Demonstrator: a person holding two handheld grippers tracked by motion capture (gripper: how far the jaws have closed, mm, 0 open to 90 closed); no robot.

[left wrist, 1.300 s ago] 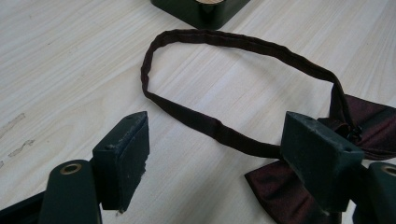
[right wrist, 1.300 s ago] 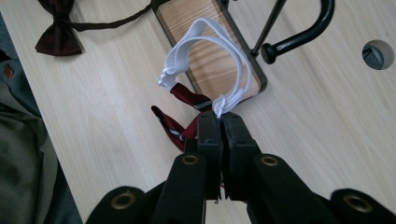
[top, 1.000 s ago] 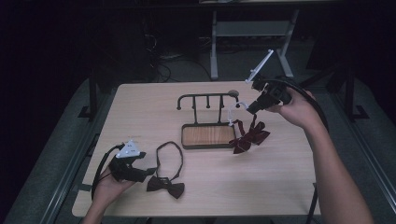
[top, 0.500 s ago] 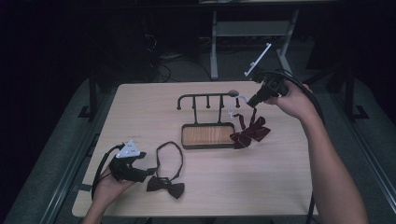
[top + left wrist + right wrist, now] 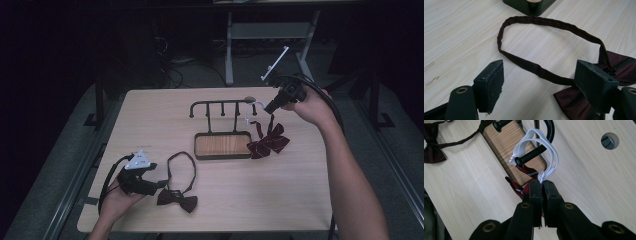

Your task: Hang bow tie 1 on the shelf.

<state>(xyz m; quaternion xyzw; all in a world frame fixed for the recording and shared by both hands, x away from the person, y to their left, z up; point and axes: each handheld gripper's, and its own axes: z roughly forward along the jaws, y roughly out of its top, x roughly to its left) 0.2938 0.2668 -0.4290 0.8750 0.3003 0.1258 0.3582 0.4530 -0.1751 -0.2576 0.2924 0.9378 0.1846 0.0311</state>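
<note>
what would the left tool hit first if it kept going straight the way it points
Probably the strap of the dark bow tie, which crosses the table just ahead of the open left tool. Depth is hard to judge.

red bow tie (image 5: 517, 185) mostly behind right claw (image 5: 541, 185)

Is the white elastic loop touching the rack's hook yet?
Touching. In the right gripper view the white elastic loop wraps over the hook of the rack, while the right gripper pinches its knotted end.
</note>
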